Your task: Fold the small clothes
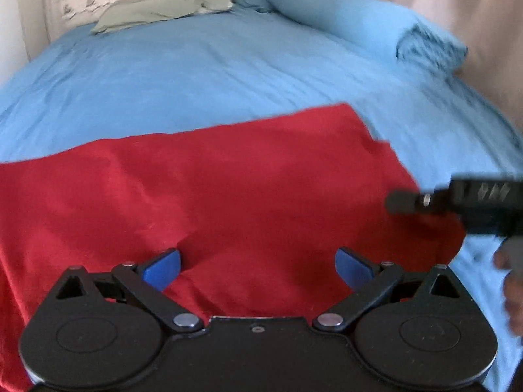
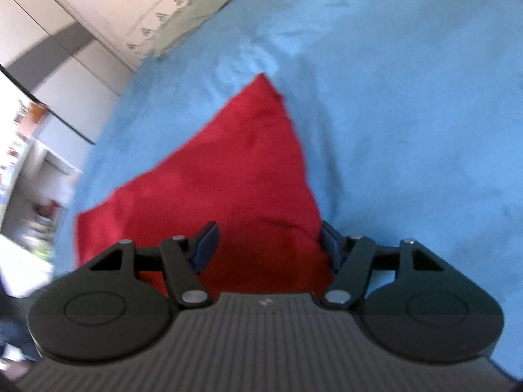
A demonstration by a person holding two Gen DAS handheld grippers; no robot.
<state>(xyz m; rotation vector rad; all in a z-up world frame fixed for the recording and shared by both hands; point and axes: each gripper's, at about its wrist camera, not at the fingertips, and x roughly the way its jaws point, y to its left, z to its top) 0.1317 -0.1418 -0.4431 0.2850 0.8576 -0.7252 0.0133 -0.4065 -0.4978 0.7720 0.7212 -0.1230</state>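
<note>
Red garment – cloth, faint sheen, lightly creased. Blue bedsheet – matt cloth, wrinkled. Left gripper – matt black plastic, blue pads, bright metal rivets.

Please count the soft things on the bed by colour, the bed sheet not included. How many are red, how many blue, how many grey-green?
Red: 1, the red cloth
Blue: 1, the blue bolster
Grey-green: 1, the flat pillow
Total: 3

One red garment – one blue bedsheet – two pillows: grey-green, blue.
</note>
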